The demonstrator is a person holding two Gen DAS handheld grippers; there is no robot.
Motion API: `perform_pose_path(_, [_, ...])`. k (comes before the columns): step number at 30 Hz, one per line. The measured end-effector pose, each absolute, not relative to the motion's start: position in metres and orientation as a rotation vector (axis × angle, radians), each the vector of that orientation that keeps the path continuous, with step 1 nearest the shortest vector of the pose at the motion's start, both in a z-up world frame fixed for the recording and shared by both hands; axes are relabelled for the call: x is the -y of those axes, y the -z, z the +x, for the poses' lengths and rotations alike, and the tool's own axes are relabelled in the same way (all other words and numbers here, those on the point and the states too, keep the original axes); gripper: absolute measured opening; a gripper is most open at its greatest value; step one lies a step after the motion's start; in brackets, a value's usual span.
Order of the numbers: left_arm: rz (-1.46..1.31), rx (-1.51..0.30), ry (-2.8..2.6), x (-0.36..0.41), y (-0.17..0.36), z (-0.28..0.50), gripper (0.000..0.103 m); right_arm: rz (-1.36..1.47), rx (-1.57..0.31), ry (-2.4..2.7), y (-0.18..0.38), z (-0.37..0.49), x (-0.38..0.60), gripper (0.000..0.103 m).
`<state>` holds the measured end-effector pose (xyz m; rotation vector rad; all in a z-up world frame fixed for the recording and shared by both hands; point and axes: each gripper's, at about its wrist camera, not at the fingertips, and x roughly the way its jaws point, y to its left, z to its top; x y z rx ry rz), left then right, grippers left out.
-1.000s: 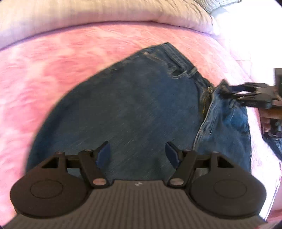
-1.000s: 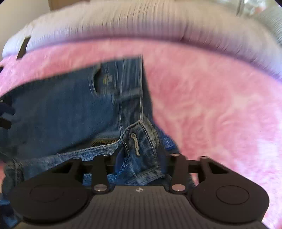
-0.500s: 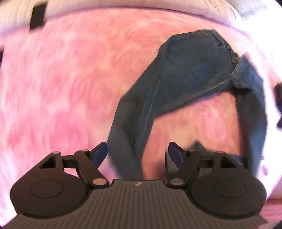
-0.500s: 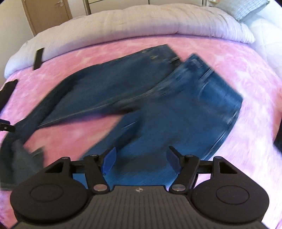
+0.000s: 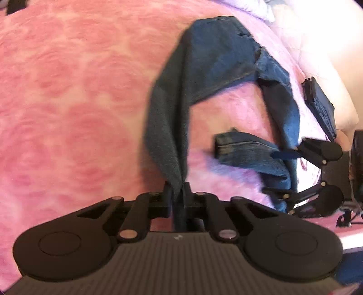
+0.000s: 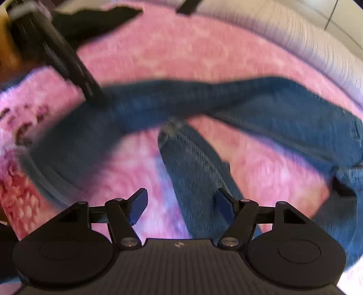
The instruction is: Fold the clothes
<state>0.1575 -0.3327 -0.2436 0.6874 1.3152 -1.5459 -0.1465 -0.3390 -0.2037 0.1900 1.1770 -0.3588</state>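
A pair of blue jeans (image 5: 215, 56) lies on the pink blanket (image 5: 68, 113) with its two legs spread apart. My left gripper (image 5: 178, 188) is shut on the end of the darker leg, and the cloth bunches between its pads. The other leg curls round to a hem (image 5: 226, 147). In the left wrist view my right gripper (image 5: 281, 172) stands open around that leg at the right edge. The right wrist view shows the same leg (image 6: 192, 177) lying between the spread fingers of my right gripper (image 6: 181, 206), without being pinched. The blurred left gripper (image 6: 95, 95) meets the dark leg at upper left.
White bedding (image 6: 306, 45) runs along the far side of the blanket. A folded dark blue garment (image 5: 322, 106) sits at the right on pale bedding. A black cloth (image 6: 97, 18) lies at the blanket's far left corner.
My left gripper travelled from the jeans' seat to a leg end and shut on it. My right gripper let go of the waistband, opened, and swung over to the other leg.
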Motion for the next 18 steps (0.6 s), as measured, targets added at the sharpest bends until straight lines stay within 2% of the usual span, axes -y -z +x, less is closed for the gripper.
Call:
perform_pose_path(3, [0.759, -1.261, 1.419, 0.327, 0.243, 0.2, 0.006, 0.212, -1.317, 0.416, 0.215, -0.155, 0.336, 0.068])
perform_pose_path(4, [0.787, -1.225, 1.358, 0.324, 0.241, 0.213, 0.01, 0.219, -1.354, 0.438, 0.219, -0.161, 0.334, 0.068])
perform_pose_path(6, [0.795, -1.168, 1.289, 0.318, 0.231, 0.225, 0.021, 0.245, -1.333, 0.461, 0.211, -0.173, 0.327, 0.068])
perform_pose_path(8, [0.749, -1.135, 1.308, 0.311, 0.215, 0.219, 0.045, 0.27, -1.296, 0.465, 0.202, -0.181, 0.321, 0.067])
perform_pose_path(11, [0.729, -1.095, 1.448, 0.301, 0.206, 0.173, 0.059, 0.297, -1.217, 0.452, 0.192, -0.182, 0.303, 0.072])
perform_pose_path(13, [0.77, -1.053, 1.551, 0.296, 0.207, 0.131, 0.065, 0.316, -1.185, 0.454, 0.19, -0.181, 0.293, 0.073])
perform_pose_path(16, [0.961, -1.036, 1.568, 0.294, 0.239, 0.086, 0.067, 0.379, -1.152, 0.431, 0.199, -0.175, 0.286, 0.071])
perform_pose_path(17, [1.028, -1.036, 1.562, 0.294, 0.251, 0.074, 0.054, 0.376, -1.147, 0.426, 0.2, -0.173, 0.283, 0.072])
perform_pose_path(18, [1.094, -1.035, 1.556, 0.294, 0.263, 0.062, 0.031, 0.372, -1.141, 0.421, 0.201, -0.171, 0.28, 0.072])
